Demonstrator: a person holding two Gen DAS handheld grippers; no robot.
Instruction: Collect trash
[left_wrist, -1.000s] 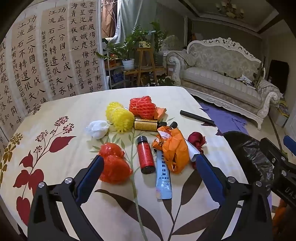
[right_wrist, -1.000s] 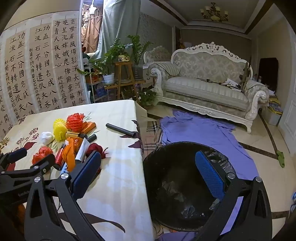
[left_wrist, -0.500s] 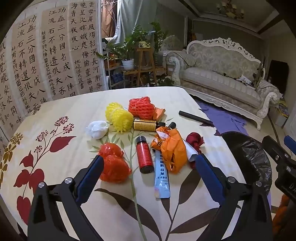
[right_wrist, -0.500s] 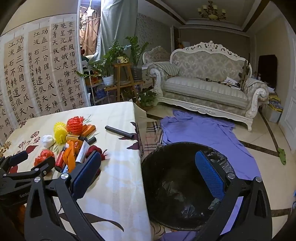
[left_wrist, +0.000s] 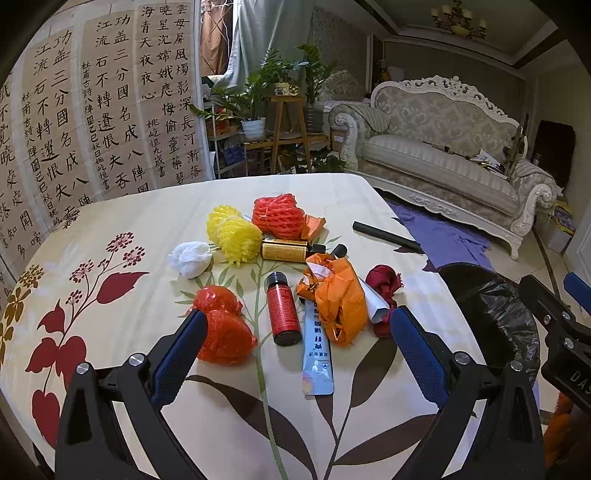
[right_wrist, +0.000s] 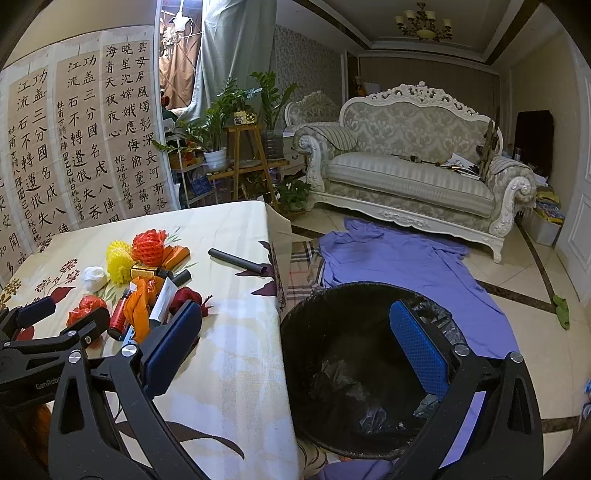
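Observation:
Trash lies in a heap on the floral tablecloth (left_wrist: 110, 258): a red plastic bag (left_wrist: 221, 328), a red bottle (left_wrist: 282, 314), an orange bag (left_wrist: 338, 299), a blue-white sachet (left_wrist: 317, 358), a dark red wad (left_wrist: 384, 282), a white wad (left_wrist: 190, 258), yellow (left_wrist: 232, 234) and red foam nets (left_wrist: 279, 216), and a brown bottle (left_wrist: 288, 249). My left gripper (left_wrist: 295, 350) is open and empty just in front of the heap. My right gripper (right_wrist: 295, 343) is open and empty above the rim of the black bin (right_wrist: 354, 369), which stands beside the table's right edge.
A black tube (left_wrist: 388, 238) lies near the table's right edge. A purple cloth (right_wrist: 406, 258) is spread on the floor behind the bin. A sofa (right_wrist: 406, 173), plant stands (right_wrist: 243, 147) and calligraphy panels (right_wrist: 74, 140) stand beyond.
The left gripper has drawn back slightly from the heap. The right gripper has shifted a little, so the bin sits slightly lower in its view. Both stay open.

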